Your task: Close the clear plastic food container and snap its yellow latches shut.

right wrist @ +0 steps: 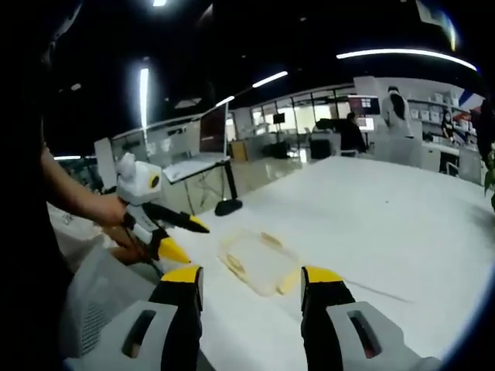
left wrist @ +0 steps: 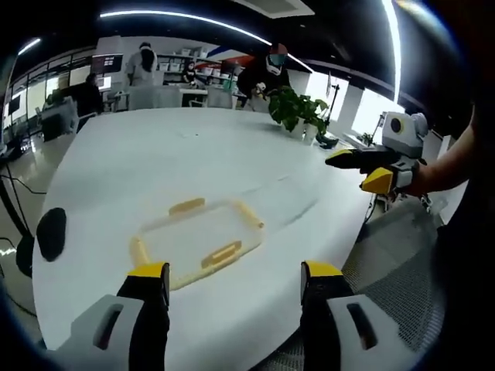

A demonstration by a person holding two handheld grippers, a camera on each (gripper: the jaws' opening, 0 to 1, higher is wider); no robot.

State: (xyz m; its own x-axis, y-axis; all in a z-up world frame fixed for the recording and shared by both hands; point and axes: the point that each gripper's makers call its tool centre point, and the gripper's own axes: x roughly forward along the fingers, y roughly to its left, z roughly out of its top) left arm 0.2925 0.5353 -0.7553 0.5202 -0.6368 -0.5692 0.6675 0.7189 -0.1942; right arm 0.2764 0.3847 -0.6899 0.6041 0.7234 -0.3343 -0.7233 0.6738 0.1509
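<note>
Clear plastic container lies flat near the white table edge, yellow latches out. Left gripper and right gripper hover spread, empty. Best approach: brace one side, press latches singly.

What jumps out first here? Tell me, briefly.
The clear plastic food container with yellow latches lies on the big white table, just ahead of the open left gripper. The right gripper, also open, hovers near it; a potted plant stands at the table's far edge.
</note>
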